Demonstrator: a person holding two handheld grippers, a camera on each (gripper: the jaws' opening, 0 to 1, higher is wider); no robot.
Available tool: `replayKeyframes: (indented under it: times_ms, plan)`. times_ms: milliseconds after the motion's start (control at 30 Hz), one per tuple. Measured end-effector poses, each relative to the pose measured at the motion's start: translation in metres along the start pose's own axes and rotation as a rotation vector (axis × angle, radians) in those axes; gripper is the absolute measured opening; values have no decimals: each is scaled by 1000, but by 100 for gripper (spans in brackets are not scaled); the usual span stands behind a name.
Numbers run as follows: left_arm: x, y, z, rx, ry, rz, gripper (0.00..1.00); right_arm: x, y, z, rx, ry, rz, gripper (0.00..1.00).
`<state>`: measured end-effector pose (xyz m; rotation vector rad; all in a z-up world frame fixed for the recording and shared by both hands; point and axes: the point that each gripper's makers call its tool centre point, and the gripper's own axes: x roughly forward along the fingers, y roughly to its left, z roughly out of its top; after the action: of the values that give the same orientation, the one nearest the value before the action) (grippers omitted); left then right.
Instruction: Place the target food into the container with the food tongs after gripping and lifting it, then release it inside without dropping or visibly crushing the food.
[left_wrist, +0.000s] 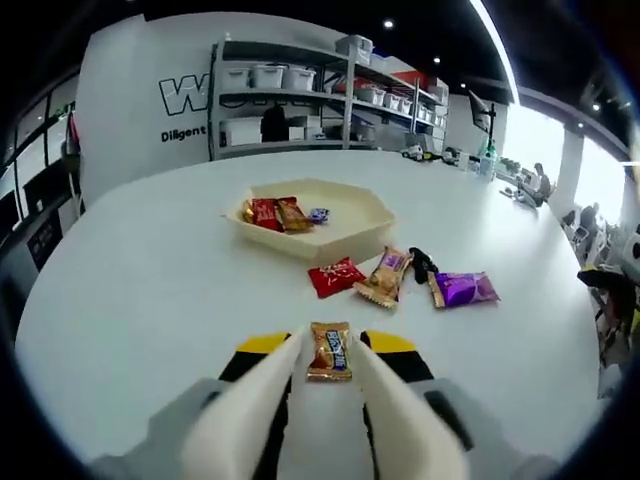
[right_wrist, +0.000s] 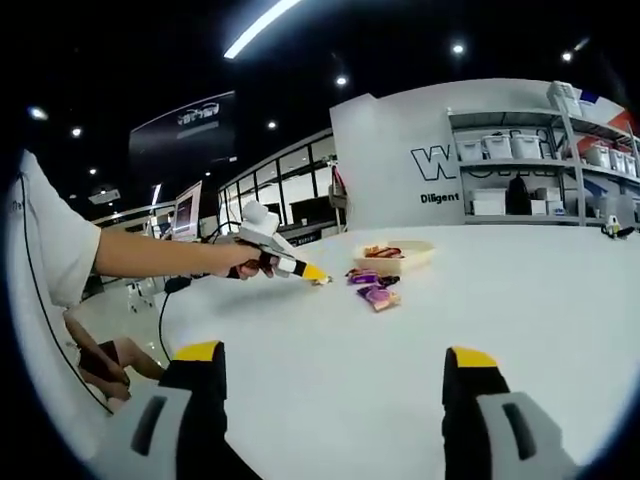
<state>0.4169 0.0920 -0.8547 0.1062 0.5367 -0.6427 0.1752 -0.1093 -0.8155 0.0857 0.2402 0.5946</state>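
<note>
In the left gripper view the left claw (left_wrist: 330, 362), fitted with long white tong blades, is pinching a small orange-brown snack packet (left_wrist: 330, 350) between its tips, low over the white surface (left_wrist: 130, 300); whether the packet touches the surface cannot be told; beyond it, well apart, sits the cream tray-like container (left_wrist: 350, 222), which already holds a red packet (left_wrist: 264, 213), a brown packet (left_wrist: 293, 214) and a small blue one (left_wrist: 319, 214); just in front of the container lie a red packet (left_wrist: 336, 277), a tan packet (left_wrist: 386, 277), a small black item (left_wrist: 421, 263) and a purple packet (left_wrist: 463, 289); in the right gripper view the right claw (right_wrist: 334, 375) is spread wide above bare surface with nothing between its jaws; a person's hand (right_wrist: 235, 260) holds the left claw (right_wrist: 316, 276) near the container (right_wrist: 395, 256); shelves with white bins (left_wrist: 300, 85) stand behind.
</note>
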Motion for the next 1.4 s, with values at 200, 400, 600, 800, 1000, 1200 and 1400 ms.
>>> replayKeyframes:
  times_ms: [200,400,600,800,1000,1200,1400]
  plan:
    - [-2,1,-1,-20,2,-2,21,1,1,0,-6,3,-1,87]
    - [-3,2,-2,-53,-6,-3,20,0,2,0,-6,2,-1,86]
    - [-4,4,-3,-144,-15,-4,19,-3,-2,0,1,-3,-14,86]
    - [-3,4,-3,-123,-6,-8,17,-4,-2,-1,0,-1,-16,86]
    - [-4,4,-3,-136,6,-6,17,-3,-2,-3,0,2,-16,86]
    - [-15,6,17,-120,-41,-11,18,-4,-4,-3,-1,4,-20,86]
    - [-21,0,44,-87,-79,-42,19,-4,-3,0,-2,-1,-17,85]
